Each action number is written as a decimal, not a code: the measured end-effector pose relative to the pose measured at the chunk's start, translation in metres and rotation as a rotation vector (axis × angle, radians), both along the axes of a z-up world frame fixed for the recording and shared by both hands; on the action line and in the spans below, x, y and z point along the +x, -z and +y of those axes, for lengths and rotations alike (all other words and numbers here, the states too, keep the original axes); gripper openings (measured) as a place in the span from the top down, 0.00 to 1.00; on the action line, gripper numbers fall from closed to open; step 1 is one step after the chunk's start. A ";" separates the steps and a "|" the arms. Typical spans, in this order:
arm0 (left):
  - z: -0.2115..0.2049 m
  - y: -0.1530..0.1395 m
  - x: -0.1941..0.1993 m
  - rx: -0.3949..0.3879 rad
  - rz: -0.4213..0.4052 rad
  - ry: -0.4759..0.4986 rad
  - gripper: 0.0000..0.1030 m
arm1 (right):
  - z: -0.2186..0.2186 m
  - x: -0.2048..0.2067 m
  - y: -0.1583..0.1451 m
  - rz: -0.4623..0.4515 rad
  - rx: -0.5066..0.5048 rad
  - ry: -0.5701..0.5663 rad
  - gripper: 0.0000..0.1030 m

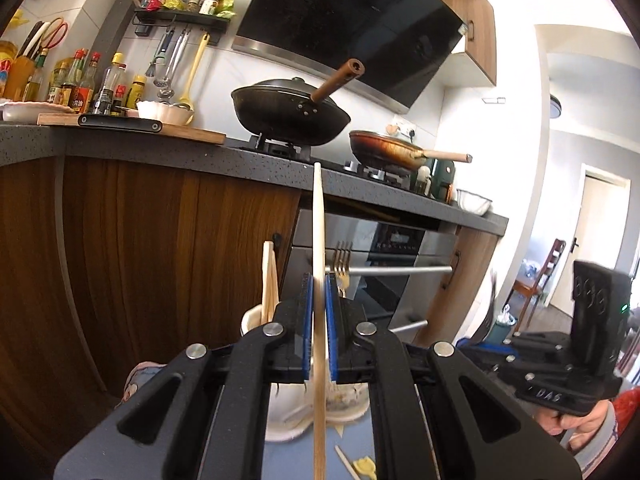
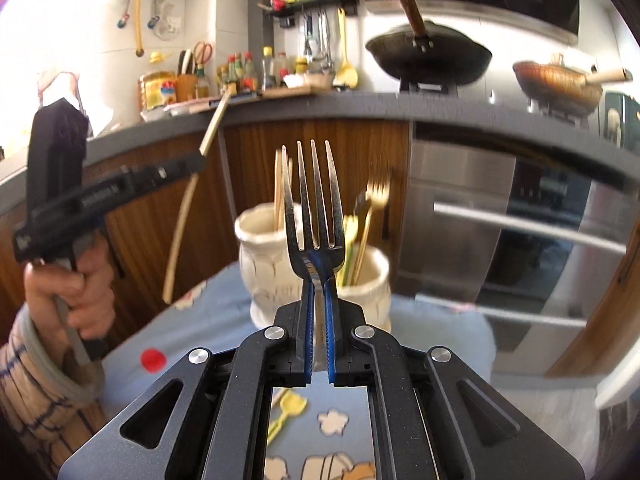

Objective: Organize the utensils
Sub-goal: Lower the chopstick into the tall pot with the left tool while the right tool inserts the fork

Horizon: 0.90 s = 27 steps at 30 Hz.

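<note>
My left gripper (image 1: 319,280) is shut on a long wooden chopstick (image 1: 318,240) that stands upright between its blue pads. It also shows in the right wrist view (image 2: 188,164), held up at the left. My right gripper (image 2: 319,276) is shut on a steel fork (image 2: 313,204), tines up. Beyond it two cream ceramic holders stand on the blue cloth: the left holder (image 2: 266,256) with chopsticks, the right holder (image 2: 370,284) with several forks and sticks. The left wrist view shows a holder (image 1: 252,320) with chopsticks just past the fingers.
A yellow plastic spoon (image 2: 290,408) and a red cap (image 2: 153,359) lie on the blue patterned cloth (image 2: 440,344). A loose chopstick (image 1: 346,460) lies on it too. Behind are wooden cabinets, an oven (image 2: 520,232), and a counter with a black wok (image 1: 288,112).
</note>
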<state>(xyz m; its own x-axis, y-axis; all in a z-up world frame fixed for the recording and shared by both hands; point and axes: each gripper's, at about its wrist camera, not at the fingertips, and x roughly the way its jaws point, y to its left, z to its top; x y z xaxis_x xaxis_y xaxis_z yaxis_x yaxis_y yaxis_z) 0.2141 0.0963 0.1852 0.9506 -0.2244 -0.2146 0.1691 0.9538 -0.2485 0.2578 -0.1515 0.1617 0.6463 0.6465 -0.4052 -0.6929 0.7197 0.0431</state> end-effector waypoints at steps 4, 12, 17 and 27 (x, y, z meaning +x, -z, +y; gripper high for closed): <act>0.003 -0.002 0.012 -0.009 -0.015 -0.022 0.94 | 0.008 0.009 -0.021 -0.040 0.014 -0.012 0.94; 0.005 -0.021 0.031 -0.005 -0.121 -0.078 0.94 | 0.014 0.029 -0.042 -0.068 0.059 -0.022 0.94; 0.007 -0.027 0.049 -0.022 -0.167 -0.095 0.94 | 0.017 0.047 -0.036 -0.038 0.072 -0.016 0.94; -0.003 0.011 0.079 0.021 -0.152 -0.153 0.94 | 0.029 0.078 -0.007 0.043 0.041 0.007 0.94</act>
